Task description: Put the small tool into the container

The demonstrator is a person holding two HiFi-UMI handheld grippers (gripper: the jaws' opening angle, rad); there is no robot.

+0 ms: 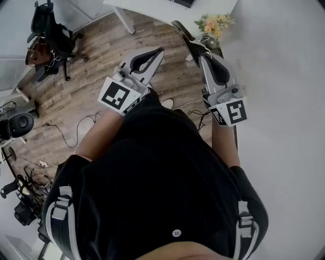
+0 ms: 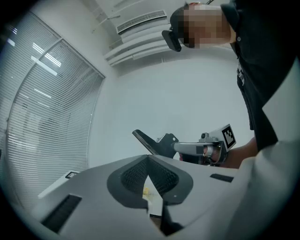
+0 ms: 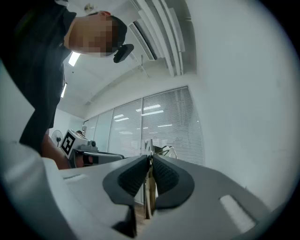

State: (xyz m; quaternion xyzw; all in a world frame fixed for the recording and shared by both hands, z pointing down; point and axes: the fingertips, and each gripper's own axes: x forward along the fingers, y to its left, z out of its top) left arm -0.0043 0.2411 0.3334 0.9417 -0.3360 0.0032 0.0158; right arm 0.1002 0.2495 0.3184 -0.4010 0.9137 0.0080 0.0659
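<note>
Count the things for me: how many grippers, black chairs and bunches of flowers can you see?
Grippers: 2 (left gripper, right gripper)
Black chair: 1
Bunch of flowers: 1
Total: 4

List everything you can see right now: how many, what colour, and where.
Office chair: one, black, far left on the floor.
Floor: one, brown wood, below the grippers.
Table: one, white, top centre.
Flowers: one bunch, yellow and orange, top right by the table.
Window blinds: white, left side of the left gripper view.
Shirt: one, black, on the person.
Left gripper: one, grey with black pads, shut, empty, raised.
Right gripper: one, grey with black pads, shut, empty, raised.
</note>
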